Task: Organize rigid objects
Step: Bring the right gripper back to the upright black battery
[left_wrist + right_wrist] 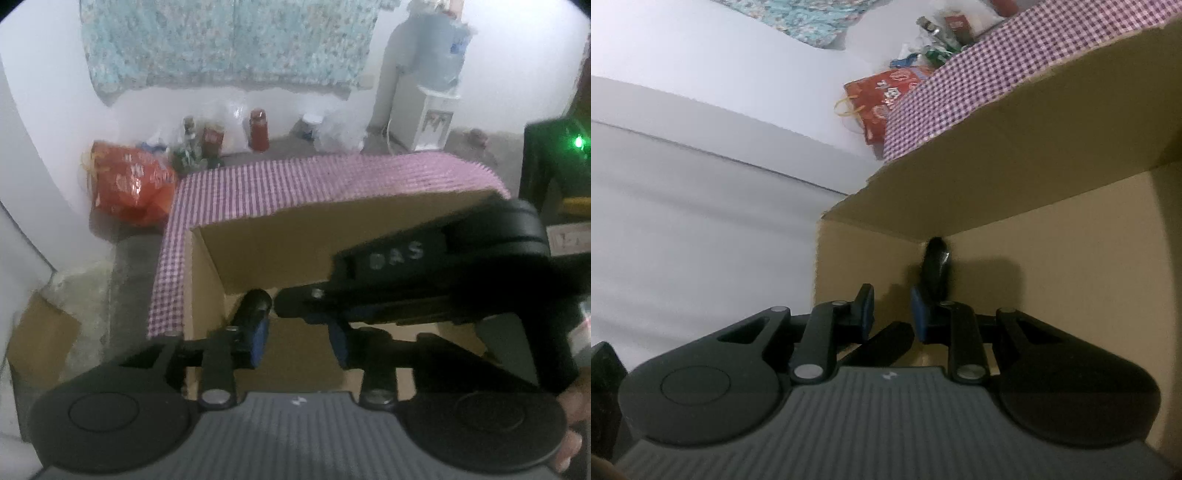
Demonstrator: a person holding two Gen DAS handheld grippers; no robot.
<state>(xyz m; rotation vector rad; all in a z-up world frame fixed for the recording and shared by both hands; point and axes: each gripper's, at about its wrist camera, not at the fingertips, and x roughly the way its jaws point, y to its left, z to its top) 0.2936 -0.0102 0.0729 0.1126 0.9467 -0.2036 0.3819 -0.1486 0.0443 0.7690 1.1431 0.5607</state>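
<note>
Reaching into the cardboard box (1052, 240), the right tongs (892, 314) stand open, empty; a black cylindrical object (936, 269) lies just ahead, upright in the corner. Left tongs (299, 336) also open.

Home room: floral curtain (229, 44), water dispenser (428, 92), jars & red bag (129, 181) on floor.

You get dim, flat indoor light in both views; white wall (44, 110) brightest, slightly blown; cardboard box (1052, 266) interior murky, soft shadows cast on its inner wall behind dark object (936, 267); green LED (578, 141) flares at right edge; whole left wrist view soft, floral curtain (229, 40) and water dispenser (428, 92) smeared; fisheye bends checkered cloth (332, 177) edge; black corners vignette your frame; right wrist view sharper near box rim.
</note>
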